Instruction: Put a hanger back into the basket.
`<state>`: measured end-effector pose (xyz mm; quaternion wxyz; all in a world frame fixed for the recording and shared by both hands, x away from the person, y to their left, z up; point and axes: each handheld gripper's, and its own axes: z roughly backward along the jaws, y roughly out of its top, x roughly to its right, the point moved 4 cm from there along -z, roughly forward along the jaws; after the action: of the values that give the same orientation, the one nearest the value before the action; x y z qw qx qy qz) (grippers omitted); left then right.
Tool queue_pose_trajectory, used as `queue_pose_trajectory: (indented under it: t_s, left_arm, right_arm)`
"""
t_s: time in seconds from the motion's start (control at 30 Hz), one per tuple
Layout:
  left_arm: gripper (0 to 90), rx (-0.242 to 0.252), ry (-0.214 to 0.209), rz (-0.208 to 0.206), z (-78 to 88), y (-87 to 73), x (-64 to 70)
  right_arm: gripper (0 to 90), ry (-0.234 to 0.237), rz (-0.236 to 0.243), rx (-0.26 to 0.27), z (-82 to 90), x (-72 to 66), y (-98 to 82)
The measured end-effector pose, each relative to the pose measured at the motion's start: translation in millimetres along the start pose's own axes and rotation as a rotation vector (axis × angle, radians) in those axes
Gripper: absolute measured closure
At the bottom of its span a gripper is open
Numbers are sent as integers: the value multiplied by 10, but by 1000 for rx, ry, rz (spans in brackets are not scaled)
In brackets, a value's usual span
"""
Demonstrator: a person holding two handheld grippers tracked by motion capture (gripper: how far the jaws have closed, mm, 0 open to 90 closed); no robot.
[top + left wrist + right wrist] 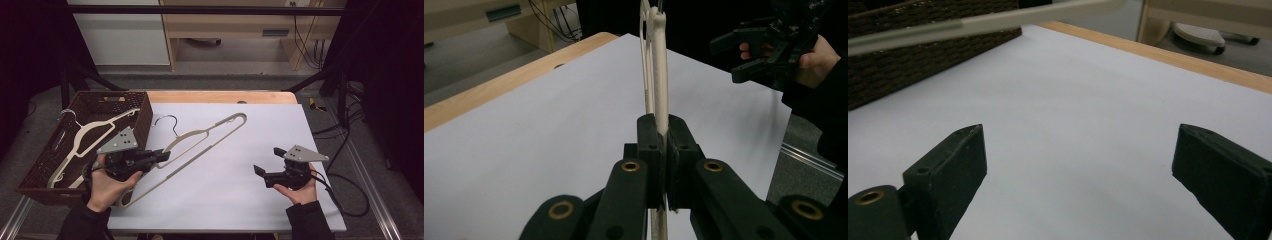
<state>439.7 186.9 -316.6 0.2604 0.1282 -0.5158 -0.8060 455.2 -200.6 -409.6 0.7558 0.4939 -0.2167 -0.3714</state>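
Left tool (162, 156) at 8 o'clock on the bench (240, 165), clamped on hanger (200, 142) along its lower bar, near the low end. Jaws pressed together on the pale bar in the left gripper view (659, 75), bar running straight up between the pads. Left hand (107, 187) palm-up beneath the tool body, fingers wrapped round it, forearm entering from 7 o'clock, tool pointing toward 3 o'clock. Hanger slanted from 7 o'clock to 1 o'clock over the white sheet, hook (167, 122) toward 11 o'clock beside the basket (142, 107); whether hanger rests on the sheet or hangs clear cannot be told. Second hanger (87, 135) lying inside basket at 9 o'clock.

Right tool (267, 162) at 4 o'clock, jaws wide apart, nothing between them, well apart from hanger. Right hand (300, 190) cupped under the tool body, forearm in from 5 o'clock, tool pointing toward 9 o'clock at the left one. In the right gripper view, both black pads (955, 160) spread over bare white sheet, hanger bar (998, 22) crossing the top, basket wall (908, 55) behind it.
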Motion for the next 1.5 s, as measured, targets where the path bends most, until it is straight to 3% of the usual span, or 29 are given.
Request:
queue_pose_trajectory:
  t_s: [0.23,0.43,0.63,1.07,1.3,1.5]
  left_arm:
    - [868,29,26,8,249,154,-204]
    - [867,31,87,9,477,224,-484]
    - [867,3,158,19,678,172,-798]
    - [867,-39,284,105,1052,-214,-1523]
    - [866,-62,326,110,1208,-434,-1741]
    - [866,-69,360,151,1307,-610,-1904]
  right_arm:
    - [65,-33,-18,-12,80,93,-85]
    - [58,-52,-35,-5,134,130,-112]
    - [54,-58,-39,-11,139,146,-130]
    - [52,-59,-41,-23,123,161,-150]
    - [52,-57,-37,-29,119,162,-156]
    - [52,-56,-40,-28,118,159,-156]
